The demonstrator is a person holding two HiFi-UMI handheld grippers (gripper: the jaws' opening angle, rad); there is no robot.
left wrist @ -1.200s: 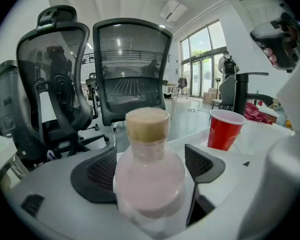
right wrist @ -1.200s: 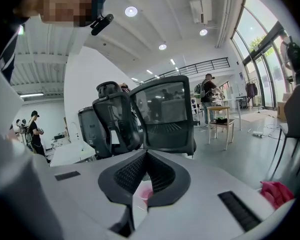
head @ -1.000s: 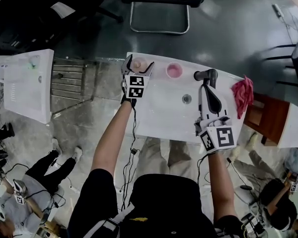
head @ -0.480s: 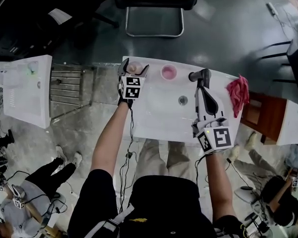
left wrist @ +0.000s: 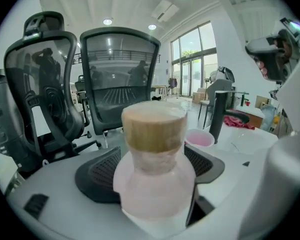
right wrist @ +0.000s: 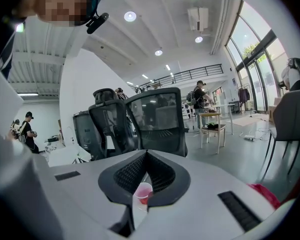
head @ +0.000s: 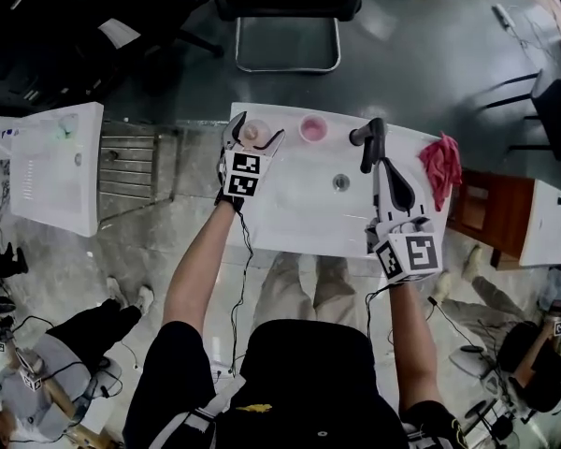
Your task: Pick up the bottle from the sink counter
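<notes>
The bottle point(head: 253, 135), pale pink with a tan wooden cap, stands upright at the far left corner of the white sink counter point(head: 290, 223). My left gripper point(head: 259, 129) is open, one finger on each side of the bottle. In the left gripper view the bottle point(left wrist: 155, 169) fills the space between the dark pads point(left wrist: 97, 176); I cannot tell whether they touch it. My right gripper point(head: 385, 171) hovers over the right side of the basin, shut and empty, its tips just short of the black faucet point(head: 370, 141). In the right gripper view my right gripper point(right wrist: 146, 156) has its pads pressed together.
A pink cup point(head: 312, 128) stands on the counter's back edge between bottle and faucet, and shows small past the right gripper point(right wrist: 143, 191). A red cloth point(head: 439, 168) lies on the counter's right end. The drain point(head: 341, 182) is mid-basin. Office chairs point(left wrist: 117, 79) stand behind the counter.
My left gripper has come slightly further forward, so the bottle sits deeper between its fingers. The right gripper stays by the faucet, still shut.
</notes>
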